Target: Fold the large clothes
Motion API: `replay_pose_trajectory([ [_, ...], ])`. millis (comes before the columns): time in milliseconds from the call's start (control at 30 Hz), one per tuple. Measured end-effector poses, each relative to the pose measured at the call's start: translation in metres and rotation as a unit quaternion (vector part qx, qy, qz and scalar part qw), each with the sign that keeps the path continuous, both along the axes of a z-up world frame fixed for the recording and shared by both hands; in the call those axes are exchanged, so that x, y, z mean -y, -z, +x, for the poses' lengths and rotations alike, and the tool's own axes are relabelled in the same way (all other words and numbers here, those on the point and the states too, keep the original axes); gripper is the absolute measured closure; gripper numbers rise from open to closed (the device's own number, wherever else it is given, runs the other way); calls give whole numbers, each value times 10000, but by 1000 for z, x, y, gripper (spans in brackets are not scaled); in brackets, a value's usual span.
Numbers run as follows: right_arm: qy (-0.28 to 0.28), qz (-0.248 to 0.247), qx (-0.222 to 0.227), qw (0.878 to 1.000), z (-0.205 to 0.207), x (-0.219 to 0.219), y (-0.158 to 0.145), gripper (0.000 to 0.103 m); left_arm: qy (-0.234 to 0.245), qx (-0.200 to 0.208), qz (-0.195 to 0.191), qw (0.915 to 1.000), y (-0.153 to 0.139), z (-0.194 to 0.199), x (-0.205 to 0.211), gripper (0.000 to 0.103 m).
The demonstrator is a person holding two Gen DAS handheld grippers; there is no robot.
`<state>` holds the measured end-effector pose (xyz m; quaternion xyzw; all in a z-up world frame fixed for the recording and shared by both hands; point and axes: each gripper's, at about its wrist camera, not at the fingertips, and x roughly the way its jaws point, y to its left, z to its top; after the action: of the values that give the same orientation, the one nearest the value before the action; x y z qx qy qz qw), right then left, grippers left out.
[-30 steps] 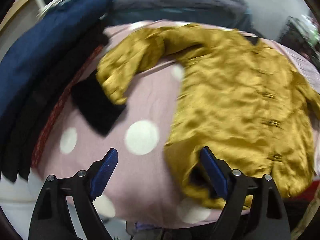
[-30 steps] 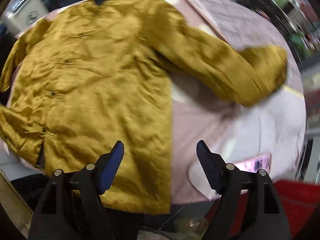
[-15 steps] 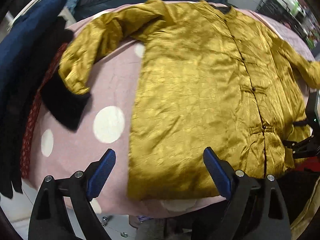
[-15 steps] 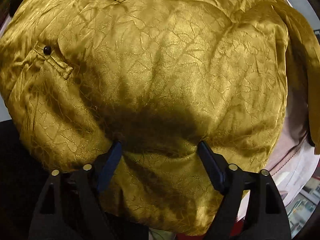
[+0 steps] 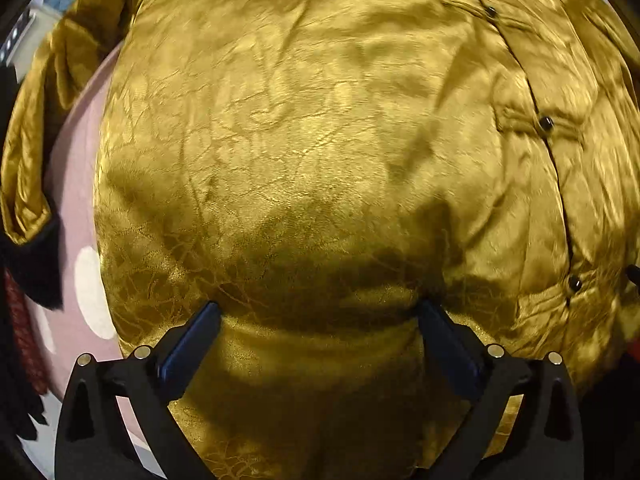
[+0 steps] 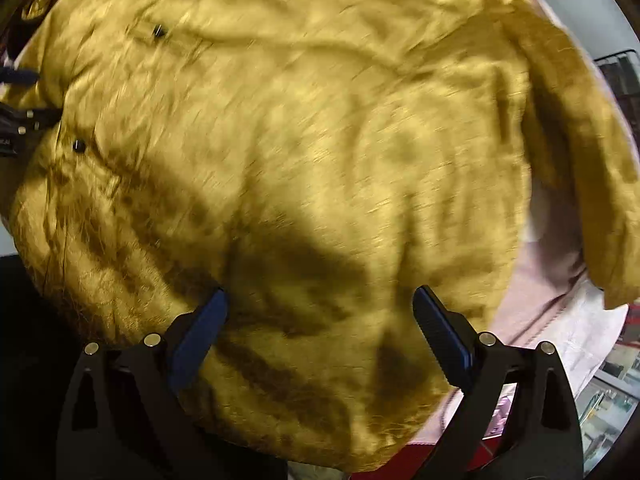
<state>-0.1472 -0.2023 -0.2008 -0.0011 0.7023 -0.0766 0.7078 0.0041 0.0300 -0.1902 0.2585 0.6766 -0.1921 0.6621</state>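
Both grippers have dropped close over the gold satin jacket (image 5: 312,152), which now fills each view on the pink dotted cover (image 5: 76,184). Left gripper (image 5: 318,312) spread wide, fingertips pressing the hem; right gripper (image 6: 320,300) equally wide, gripping nothing.

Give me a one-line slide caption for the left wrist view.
Open left tool pressed low over the gold satin jacket, spread on a pink polka-dot cover.

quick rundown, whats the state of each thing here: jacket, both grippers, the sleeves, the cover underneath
gold jacket: spread flat, front up, buttoned, not yet folded
left gripper: open, fingertips pressed into the jacket's lower part
right gripper: open, low over the jacket; view blurred
left-view sleeve: bent, black cuff at its end
right-view sleeve: lying out to the side
pink dotted cover: under the jacket
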Motion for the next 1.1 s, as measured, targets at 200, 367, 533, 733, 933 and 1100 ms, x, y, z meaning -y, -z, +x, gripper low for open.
replay_pose_trajectory([
  [200, 606, -555, 823, 9932, -7, 61, -52, 11, -29, -68, 78, 9999, -2, 7, -1, 5],
  [367, 1516, -906, 1431, 9738, -33, 143, -93, 11, -163, 243, 16, 9996, -23, 10, 2, 7],
  [533, 2572, -867, 1465, 9512, -73, 217, -103, 11, -396, 616, -138, 9972, -53, 21, -2, 6],
  [733, 2907, -1142, 1459, 9387, -106, 280, -111, 11, -710, 863, -277, 9933, -85, 38, 0, 6],
  [933, 2918, -1543, 1144, 9370, -121, 345, -88, 12, -692, 901, -200, 9933, -99, 35, 24, 6],
  [1100, 2871, -857, 1465, 9427, -120, 372, -70, 24, -625, 920, -133, 9937, -106, 23, 42, 6],
])
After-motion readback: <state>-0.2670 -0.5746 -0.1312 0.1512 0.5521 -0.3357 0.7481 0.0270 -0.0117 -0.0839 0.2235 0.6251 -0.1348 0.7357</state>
